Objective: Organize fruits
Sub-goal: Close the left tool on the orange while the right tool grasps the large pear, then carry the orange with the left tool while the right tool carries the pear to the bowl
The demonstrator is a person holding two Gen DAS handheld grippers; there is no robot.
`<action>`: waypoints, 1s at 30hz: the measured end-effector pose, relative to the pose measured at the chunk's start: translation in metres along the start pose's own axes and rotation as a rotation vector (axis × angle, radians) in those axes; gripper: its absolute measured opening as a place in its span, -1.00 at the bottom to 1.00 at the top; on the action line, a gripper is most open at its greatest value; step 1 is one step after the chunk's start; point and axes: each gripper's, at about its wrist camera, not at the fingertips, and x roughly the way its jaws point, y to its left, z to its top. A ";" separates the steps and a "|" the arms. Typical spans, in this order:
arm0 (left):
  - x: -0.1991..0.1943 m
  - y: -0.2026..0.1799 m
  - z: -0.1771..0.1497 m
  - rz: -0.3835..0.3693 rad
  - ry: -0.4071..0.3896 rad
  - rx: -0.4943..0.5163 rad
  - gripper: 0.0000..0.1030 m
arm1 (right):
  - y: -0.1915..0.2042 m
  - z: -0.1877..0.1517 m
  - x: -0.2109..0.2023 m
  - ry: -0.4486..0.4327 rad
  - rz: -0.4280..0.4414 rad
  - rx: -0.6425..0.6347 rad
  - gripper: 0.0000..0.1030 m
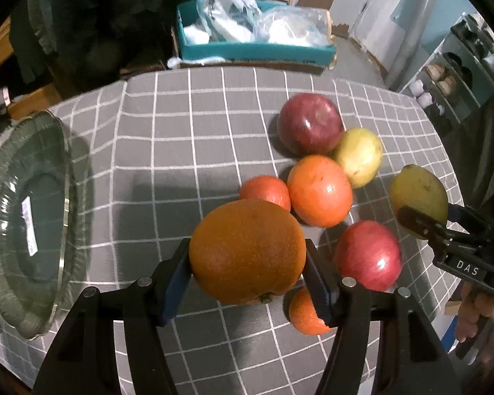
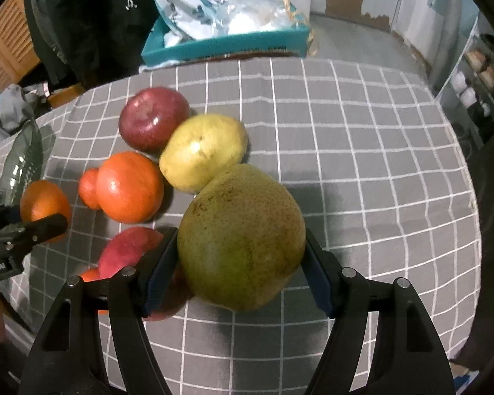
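An orange (image 1: 247,251) is gripped between the blue pads of the left tongs (image 1: 248,263), held above the grey checked cloth of the counter (image 1: 168,151). A speckled green-yellow pear (image 2: 242,242) is clamped in the same way by the right tongs (image 2: 240,263), also raised off the cloth.

The remaining fruit is gathered in a cluster on the counter, and the large persimmon (image 1: 319,191) at its middle is taken as the landmark. A smaller persimmon (image 1: 265,191) is seen touching its left side. A yellow pear (image 1: 359,156) is pressed against its far right side, and a dark red apple (image 1: 309,123) lies beyond it, touching that yellow pear. A lighter red apple (image 1: 367,255) is found just nearer than the persimmon, to its right, and a small orange fruit (image 1: 308,312) lies nearer again, partly hidden behind the left tongs.

A ribbed glass dish (image 1: 26,217) is set well to the left of the persimmon, at the counter's edge. A teal box (image 1: 257,49) stuffed with plastic bags is seen far beyond it, past the counter's far edge.
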 end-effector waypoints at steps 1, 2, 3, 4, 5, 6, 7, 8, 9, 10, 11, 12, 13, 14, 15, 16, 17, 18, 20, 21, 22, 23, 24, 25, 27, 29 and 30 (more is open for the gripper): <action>-0.004 0.001 0.001 0.002 -0.009 0.001 0.27 | 0.001 0.001 -0.004 -0.014 -0.009 -0.003 0.39; -0.007 0.000 0.001 0.005 -0.018 0.000 0.27 | 0.003 0.002 -0.007 -0.025 -0.017 -0.006 0.39; -0.010 0.001 0.002 0.007 -0.027 0.000 0.27 | 0.005 0.003 -0.010 -0.039 -0.025 -0.010 0.39; -0.014 0.002 0.002 0.008 -0.037 0.000 0.27 | 0.006 0.004 -0.014 -0.051 -0.032 -0.016 0.39; -0.018 0.002 0.003 0.008 -0.046 0.000 0.27 | 0.008 0.005 -0.017 -0.062 -0.035 -0.018 0.39; -0.022 0.003 0.003 0.008 -0.054 0.000 0.27 | 0.008 0.005 -0.021 -0.072 -0.037 -0.019 0.39; -0.027 0.003 0.004 0.012 -0.066 0.001 0.27 | 0.009 0.006 -0.024 -0.082 -0.037 -0.020 0.39; -0.030 0.003 0.003 0.015 -0.076 0.003 0.27 | 0.011 0.007 -0.029 -0.095 -0.037 -0.022 0.39; -0.034 0.002 0.004 0.021 -0.086 0.005 0.27 | 0.012 0.007 -0.032 -0.103 -0.039 -0.025 0.39; -0.039 0.002 0.004 0.026 -0.099 0.008 0.27 | 0.013 0.008 -0.035 -0.113 -0.044 -0.031 0.39; -0.042 0.002 0.005 0.028 -0.108 0.010 0.27 | 0.015 0.008 -0.039 -0.124 -0.049 -0.036 0.39; -0.047 0.002 0.004 0.030 -0.119 0.011 0.27 | 0.017 0.008 -0.044 -0.136 -0.054 -0.042 0.39; -0.050 0.003 0.004 0.031 -0.127 0.012 0.27 | 0.019 0.009 -0.048 -0.149 -0.058 -0.047 0.39; -0.055 0.003 0.004 0.033 -0.138 0.015 0.27 | 0.020 0.009 -0.051 -0.157 -0.060 -0.050 0.39; -0.058 0.002 0.004 0.036 -0.147 0.017 0.27 | 0.021 0.010 -0.055 -0.168 -0.061 -0.052 0.39; -0.063 0.002 0.004 0.041 -0.160 0.022 0.27 | 0.021 0.010 -0.059 -0.178 -0.060 -0.051 0.39; -0.067 0.002 0.005 0.044 -0.169 0.024 0.27 | 0.022 0.010 -0.063 -0.188 -0.059 -0.052 0.39; -0.071 0.002 0.005 0.048 -0.179 0.026 0.27 | 0.023 0.011 -0.066 -0.196 -0.059 -0.052 0.39; -0.078 0.002 0.006 0.051 -0.197 0.027 0.27 | 0.024 0.012 -0.072 -0.210 -0.061 -0.052 0.39; -0.082 0.003 0.006 0.050 -0.205 0.025 0.27 | 0.025 0.012 -0.076 -0.220 -0.062 -0.053 0.39; -0.085 0.003 0.006 0.049 -0.212 0.023 0.27 | 0.025 0.012 -0.078 -0.225 -0.062 -0.052 0.39; -0.089 0.004 0.006 0.049 -0.220 0.023 0.27 | 0.026 0.013 -0.082 -0.233 -0.061 -0.051 0.39; -0.092 0.004 0.006 0.050 -0.229 0.022 0.27 | 0.027 0.014 -0.086 -0.240 -0.060 -0.051 0.39; -0.095 0.004 0.006 0.051 -0.237 0.023 0.27 | 0.028 0.014 -0.090 -0.251 -0.061 -0.052 0.39; -0.102 0.004 0.006 0.054 -0.256 0.026 0.27 | 0.030 0.015 -0.096 -0.266 -0.066 -0.058 0.39; -0.107 0.003 0.005 0.055 -0.270 0.027 0.27 | 0.032 0.016 -0.104 -0.286 -0.064 -0.062 0.39; -0.111 0.004 0.005 0.054 -0.280 0.026 0.27 | 0.033 0.016 -0.107 -0.294 -0.061 -0.061 0.39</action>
